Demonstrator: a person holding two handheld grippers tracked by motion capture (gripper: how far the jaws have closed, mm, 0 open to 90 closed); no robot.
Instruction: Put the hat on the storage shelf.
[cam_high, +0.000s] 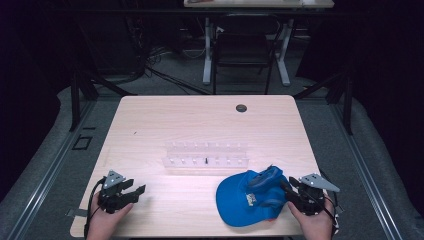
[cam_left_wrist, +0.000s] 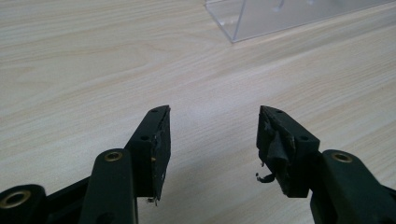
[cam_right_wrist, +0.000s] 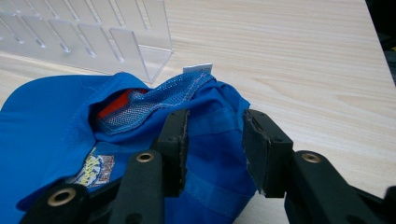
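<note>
Where the blue cap (cam_right_wrist: 56, 140) folds under itself, its inside is mostly hidden. Right gripper (cam_right_wrist: 215, 149) fingers (cam_right_wrist: 175, 140) clamp a bunched fold of the crown between them. Left gripper (cam_left_wrist: 212, 140) fingers (cam_left_wrist: 156, 140) stand wide over bare surface (cam_left_wrist: 93, 70), well apart from the cap.

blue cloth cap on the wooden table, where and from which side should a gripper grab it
Probably the crumpled crown of the blue cloth cap, from its right side, where the right gripper already straddles a raised fold. The brim lies flat on the wooden table and offers little to pinch.
</note>
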